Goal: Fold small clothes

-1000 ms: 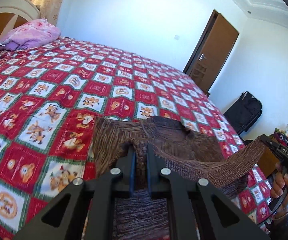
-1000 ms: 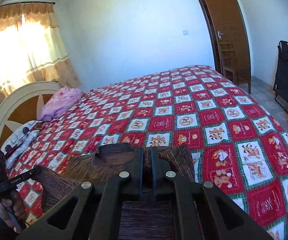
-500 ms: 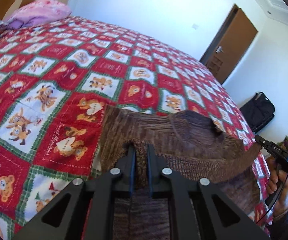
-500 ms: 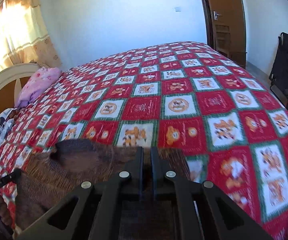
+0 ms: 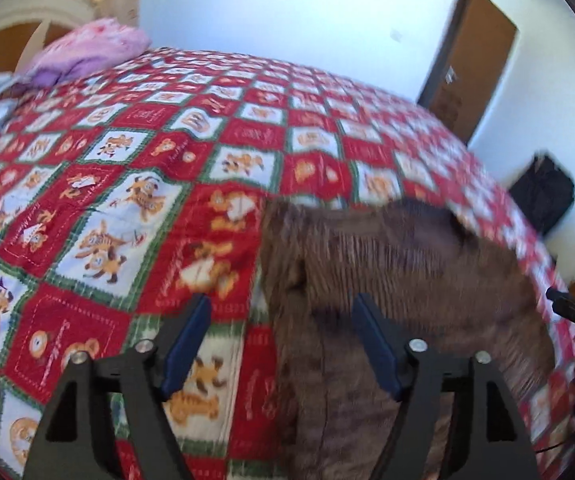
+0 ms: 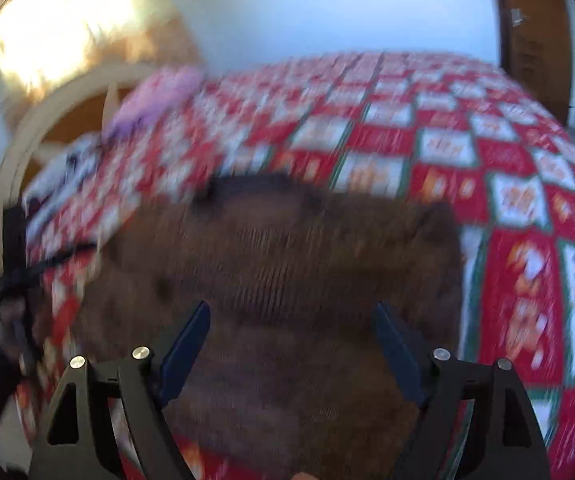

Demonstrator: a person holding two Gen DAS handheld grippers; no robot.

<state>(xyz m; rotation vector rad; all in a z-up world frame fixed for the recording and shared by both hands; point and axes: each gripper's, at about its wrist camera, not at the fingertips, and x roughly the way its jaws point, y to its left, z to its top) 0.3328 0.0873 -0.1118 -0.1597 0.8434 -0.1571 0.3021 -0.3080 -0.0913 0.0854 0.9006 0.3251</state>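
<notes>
the brown knitted sweater (image 5: 399, 280) lies on the bed's red checked bedspread (image 5: 127, 200), near its front edge. the left gripper (image 5: 283, 320) is opening, fingers wide, poised over the sweater's left edge, nothing pinched. the right gripper (image 6: 293, 328) is opening too, fingers wide above the sweater, not gripping it. a pink pillow (image 5: 91, 50) sits near the headboard (image 5: 27, 24). both views are blurred.

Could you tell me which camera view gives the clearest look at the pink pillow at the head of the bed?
The left wrist view does: the pink pillow sits at upper left against the headboard, only mildly blurred, its outline and folds readable. In the right wrist view the same pillow is a smeared pink-purple patch, its shape lost to motion blur.
</notes>
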